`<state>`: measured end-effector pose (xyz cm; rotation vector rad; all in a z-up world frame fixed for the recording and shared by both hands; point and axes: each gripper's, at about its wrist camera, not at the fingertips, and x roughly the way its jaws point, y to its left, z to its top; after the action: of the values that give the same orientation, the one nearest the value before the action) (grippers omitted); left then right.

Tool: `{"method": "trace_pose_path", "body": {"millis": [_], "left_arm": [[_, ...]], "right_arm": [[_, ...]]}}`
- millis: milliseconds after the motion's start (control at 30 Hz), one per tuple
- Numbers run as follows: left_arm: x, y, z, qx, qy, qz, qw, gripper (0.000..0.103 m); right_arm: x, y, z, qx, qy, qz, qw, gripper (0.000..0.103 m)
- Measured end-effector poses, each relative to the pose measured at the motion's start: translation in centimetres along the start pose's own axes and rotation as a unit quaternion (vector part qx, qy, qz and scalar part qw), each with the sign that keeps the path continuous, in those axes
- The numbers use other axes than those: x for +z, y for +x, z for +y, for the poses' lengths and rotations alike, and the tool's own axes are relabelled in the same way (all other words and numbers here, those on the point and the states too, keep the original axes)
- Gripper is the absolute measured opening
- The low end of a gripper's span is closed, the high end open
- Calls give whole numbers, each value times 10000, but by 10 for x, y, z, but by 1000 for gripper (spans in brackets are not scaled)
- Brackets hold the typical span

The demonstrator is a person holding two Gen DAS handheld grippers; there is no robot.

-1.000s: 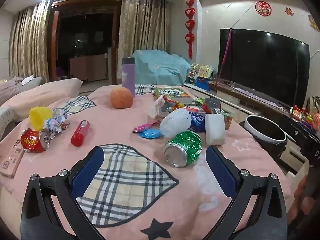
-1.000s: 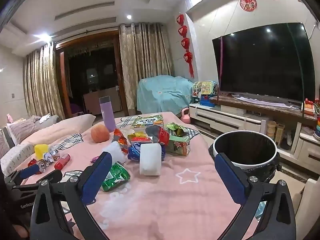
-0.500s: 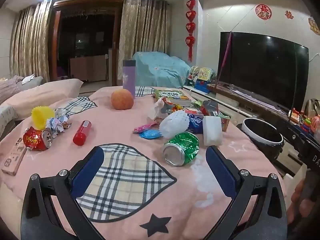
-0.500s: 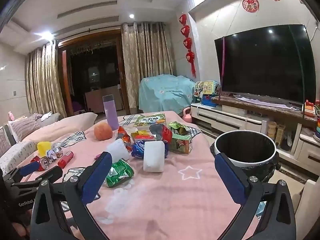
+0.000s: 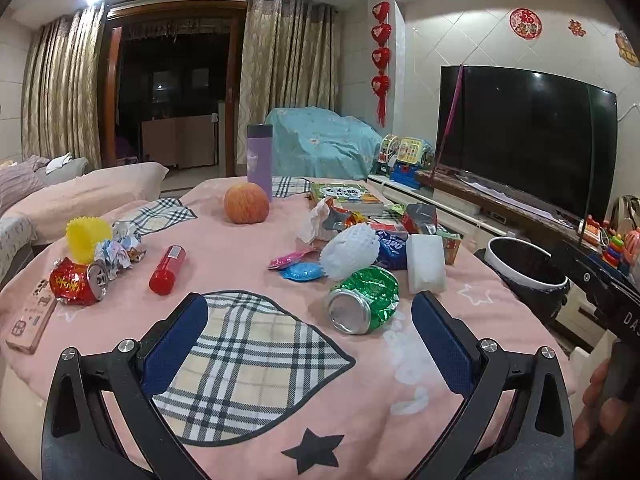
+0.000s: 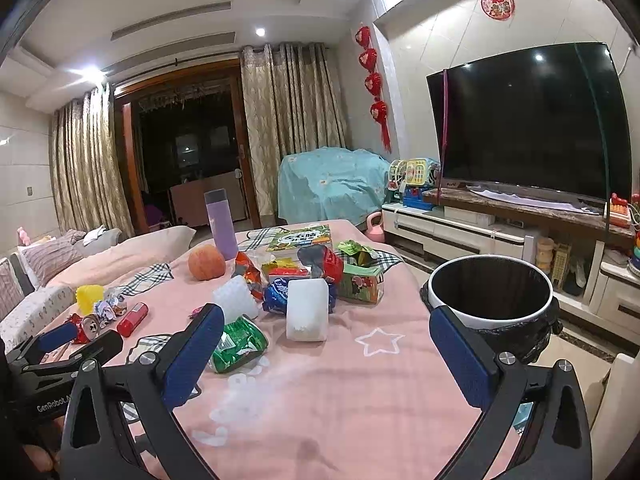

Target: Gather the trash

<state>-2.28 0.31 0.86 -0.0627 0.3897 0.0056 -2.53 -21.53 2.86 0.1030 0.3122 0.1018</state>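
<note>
Both tools, left (image 5: 306, 332) and right (image 6: 322, 344), gaped wide and empty; the green can (image 5: 365, 299), probably crushed, lay just ahead of the left, best pinched across its sides, bin (image 6: 491, 294) nearby.

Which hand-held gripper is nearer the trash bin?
Right hand-held gripper: the trash bin sits just beyond its right finger. Left hand-held gripper is farther away, across the table.

An apple (image 5: 245, 209) sits just before an upright purple bottle (image 5: 259, 157); a dark television (image 5: 520, 136) stands right.
</note>
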Motion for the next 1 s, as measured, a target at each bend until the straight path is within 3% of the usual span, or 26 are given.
{"method": "trace_pose_path", "body": {"millis": [1000], "left_arm": [[2,-7,-3,39,27,-128,9999,103]], "right_arm": [[-6,1,-4,18,-35,83,10000,103]]}}
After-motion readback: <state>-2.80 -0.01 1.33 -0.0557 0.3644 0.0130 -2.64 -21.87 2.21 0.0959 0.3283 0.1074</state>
